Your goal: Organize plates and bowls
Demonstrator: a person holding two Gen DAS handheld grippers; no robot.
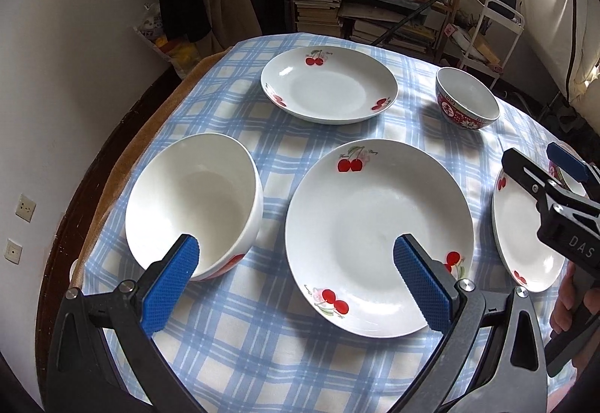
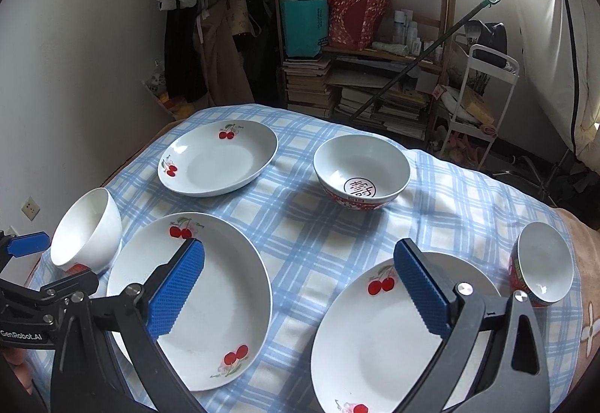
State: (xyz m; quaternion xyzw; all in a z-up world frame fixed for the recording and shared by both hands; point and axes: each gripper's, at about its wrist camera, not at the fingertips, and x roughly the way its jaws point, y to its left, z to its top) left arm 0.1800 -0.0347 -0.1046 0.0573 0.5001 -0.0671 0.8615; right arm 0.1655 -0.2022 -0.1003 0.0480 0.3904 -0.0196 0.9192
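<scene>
Nothing had been stacked yet: three cherry-printed plates and three bowls lay singly on the blue-checked surface (image 2: 300, 225). The left gripper (image 1: 296, 278) hovered with its fingers spread wide and empty, one blue pad over the white bowl (image 1: 195, 206) at the near left, the other over the near middle plate (image 1: 378, 236). The right gripper (image 2: 300, 285) was equally wide open and empty, straddling the bare cloth between that middle plate (image 2: 195, 300) and the near right plate (image 2: 386, 338).

The relation that mattered was which rim lay closest to which hand. The near right plate sat directly under the right gripper's right finger, so that hand was probably better placed to pinch its rim and carry it left onto the middle plate. The far plate (image 2: 221, 158) lay well beyond both. The patterned bowl (image 2: 362, 171) stood far right, and a smaller red-sided bowl (image 2: 543, 263) tilted at the right edge, nearer the right hand. Round plates offered no long axis; any rim point would serve.
</scene>
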